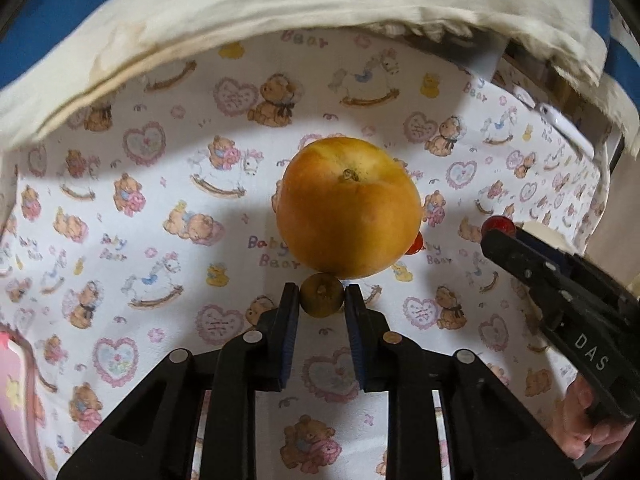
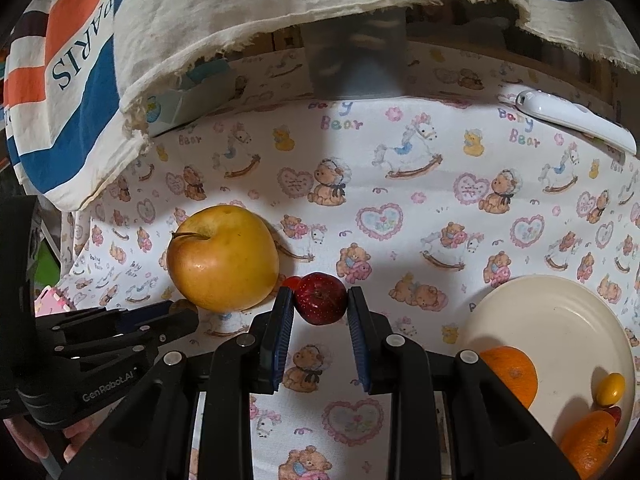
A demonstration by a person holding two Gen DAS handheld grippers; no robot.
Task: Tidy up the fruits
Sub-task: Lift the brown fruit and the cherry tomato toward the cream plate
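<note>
A large yellow-orange apple [image 1: 348, 206] lies on the bear-print cloth; it also shows in the right wrist view [image 2: 223, 258]. My left gripper [image 1: 322, 296] is shut on a small olive-brown fruit [image 1: 322, 295], right in front of the apple. My right gripper [image 2: 320, 300] has its jaws around a small dark red fruit [image 2: 320, 298], its pads close to it or just touching; that gripper shows at the right in the left wrist view [image 1: 496, 236]. A small red tomato [image 2: 291, 281] lies beside the apple. A cream plate [image 2: 560, 320] at the right holds two oranges [image 2: 514, 372] and a small yellow fruit [image 2: 610, 389].
A folded cream cloth [image 1: 280, 4] and a striped bag [image 2: 60, 60] overhang the back. A white remote [image 2: 576, 118] lies at the back right. A grey box [image 2: 356, 56] stands at the back. A pink item [image 1: 12, 380] sits at the left edge.
</note>
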